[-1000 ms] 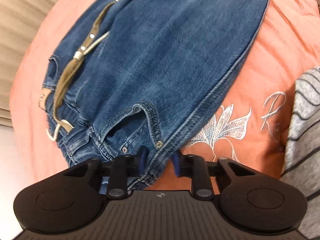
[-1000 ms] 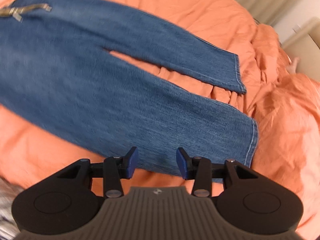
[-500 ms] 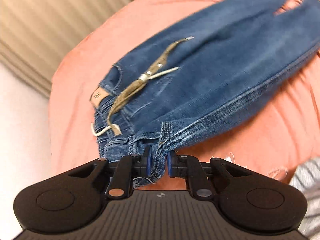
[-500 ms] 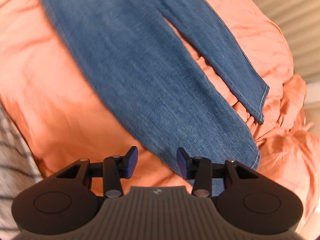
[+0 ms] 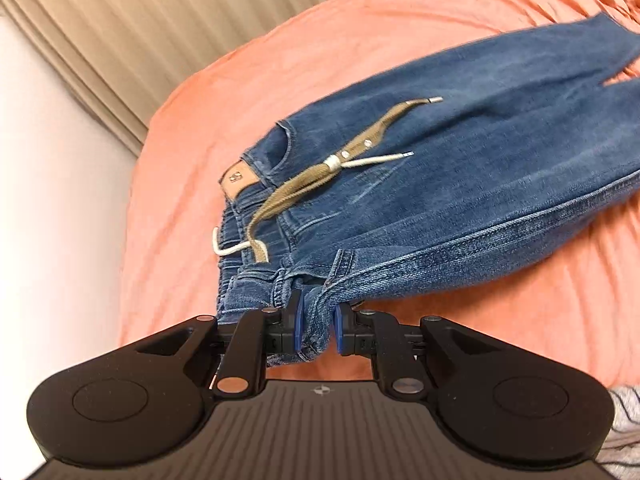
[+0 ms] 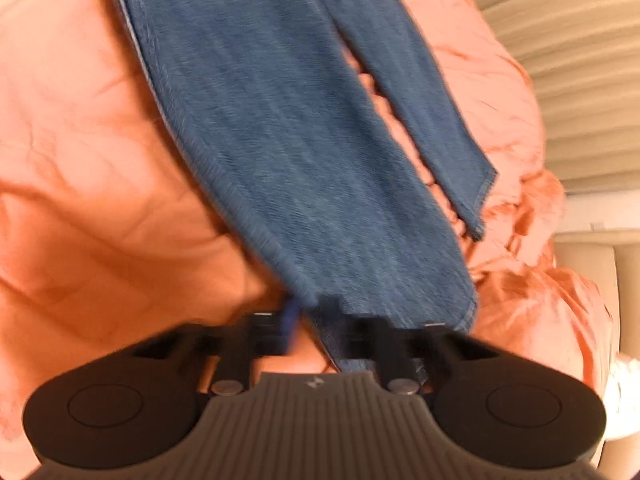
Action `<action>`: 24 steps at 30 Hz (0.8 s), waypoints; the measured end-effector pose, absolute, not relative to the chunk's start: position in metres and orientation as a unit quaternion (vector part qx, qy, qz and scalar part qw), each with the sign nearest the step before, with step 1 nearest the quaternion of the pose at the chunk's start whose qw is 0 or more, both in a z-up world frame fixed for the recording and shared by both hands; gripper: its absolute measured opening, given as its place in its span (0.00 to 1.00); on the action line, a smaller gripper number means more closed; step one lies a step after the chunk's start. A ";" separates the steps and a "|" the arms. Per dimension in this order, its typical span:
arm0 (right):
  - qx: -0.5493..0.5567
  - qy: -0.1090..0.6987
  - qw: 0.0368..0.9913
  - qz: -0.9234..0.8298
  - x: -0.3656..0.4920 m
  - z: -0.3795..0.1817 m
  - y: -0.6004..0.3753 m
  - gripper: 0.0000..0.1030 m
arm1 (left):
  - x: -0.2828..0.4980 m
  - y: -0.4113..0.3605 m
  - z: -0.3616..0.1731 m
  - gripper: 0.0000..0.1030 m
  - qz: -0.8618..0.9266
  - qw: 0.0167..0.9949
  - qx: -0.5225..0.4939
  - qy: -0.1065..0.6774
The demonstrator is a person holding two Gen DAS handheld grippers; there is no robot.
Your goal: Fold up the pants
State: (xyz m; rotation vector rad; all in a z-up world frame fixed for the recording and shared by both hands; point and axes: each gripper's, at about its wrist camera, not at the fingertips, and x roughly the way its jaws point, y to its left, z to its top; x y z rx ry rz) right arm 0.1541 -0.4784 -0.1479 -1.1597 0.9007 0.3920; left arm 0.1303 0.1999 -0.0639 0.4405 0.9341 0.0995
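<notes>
Blue denim jeans (image 5: pixel 460 184) lie spread on a bed covered by an orange bedspread (image 5: pixel 400 20), the waistband near the left camera and the two legs running away toward the far end. A tan drawstring (image 5: pixel 320 176) with a white cord (image 5: pixel 372 160) lies loose across the front of the jeans, and a brown leather patch (image 5: pixel 238 178) sits on the waistband at its far corner. The bedspread is creased and bunched toward the right side in the right wrist view. Beige pleated curtains (image 5: pixel 160 20) hang behind the bed, and a pale wall (image 5: pixel 52 200) shows beside them. A bit of grey striped cloth (image 5: pixel 624 420) shows at the lower right edge of the left view. The left claw (image 5: pixel 317 326) is clamped on the near corner of the waistband, its blue pads (image 5: pixel 297 322) pressed against the gathered denim from both sides, and that corner is raised off the bedspread. The right claw (image 6: pixel 316 322) sits at the hem of the nearer leg (image 6: pixel 320 184); that view is blurred, but the leg's edge passes between its fingers and the claw is closed on it. The other leg (image 6: pixel 420 100) lies just beside the nearer one, its hem flat on the bedspread.
</notes>
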 end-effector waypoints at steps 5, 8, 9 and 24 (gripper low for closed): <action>-0.495 0.347 0.783 0.144 0.152 -0.109 -0.485 0.00 | 0.131 0.202 -0.045 0.13 0.070 0.885 0.190 0.419; -0.473 0.321 0.812 0.115 0.164 -0.074 -0.483 0.00 | 0.131 0.204 -0.019 0.12 0.080 0.899 0.178 0.393; -0.467 0.312 0.820 0.106 0.169 -0.061 -0.482 0.00 | 0.132 0.203 -0.009 0.12 0.081 0.902 0.180 0.384; -0.468 0.332 0.818 0.023 0.359 -0.055 -0.428 0.00 | 0.320 0.217 -0.006 0.12 0.106 0.877 0.227 0.409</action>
